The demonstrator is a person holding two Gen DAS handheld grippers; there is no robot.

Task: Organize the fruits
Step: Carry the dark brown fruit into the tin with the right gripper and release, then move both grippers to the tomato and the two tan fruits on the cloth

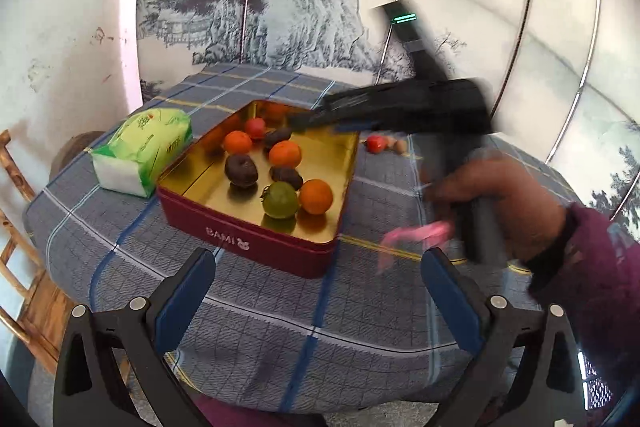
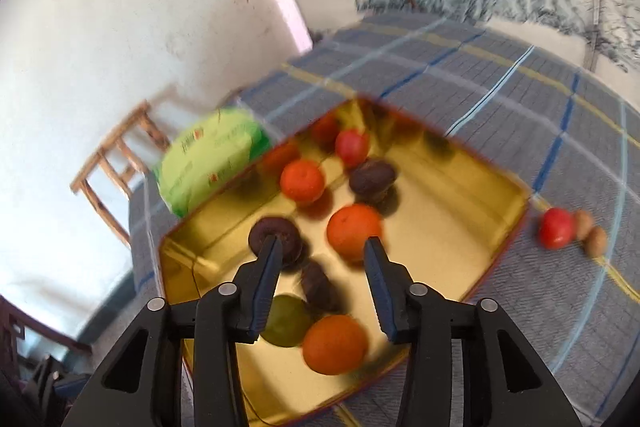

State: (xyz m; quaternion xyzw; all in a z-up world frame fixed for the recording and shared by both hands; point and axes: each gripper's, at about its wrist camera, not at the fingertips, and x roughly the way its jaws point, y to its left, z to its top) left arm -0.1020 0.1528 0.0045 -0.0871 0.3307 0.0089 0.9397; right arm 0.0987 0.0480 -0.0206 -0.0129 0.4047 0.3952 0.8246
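right gripper (image 2: pixel 322 259) spread wide, empty, above red tin (image 1: pixel 248 243). left gripper (image 1: pixel 316 291) parted too, holding nothing. outside tin: red fruit (image 2: pixel 555 228), two brown nuts (image 2: pixel 591 233) alongside. probably light, round, slick (roll risk); pinch across widest middle, gently.

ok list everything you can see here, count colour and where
tin: 1, red outside, gold inside, middle of the table
oranges: 3, orange, in the tin
dark fruits: 3, brown, in the tin
green fruit: 1, in the tin
red fruit: 1, tin's far end
red fruit: 1, on the cloth beside the tin
nuts: 2, tan, beside it
tissue pack: 1, green and white
chair: 1, wooden
left hand-held gripper: open
right hand-held gripper: open, over the tin
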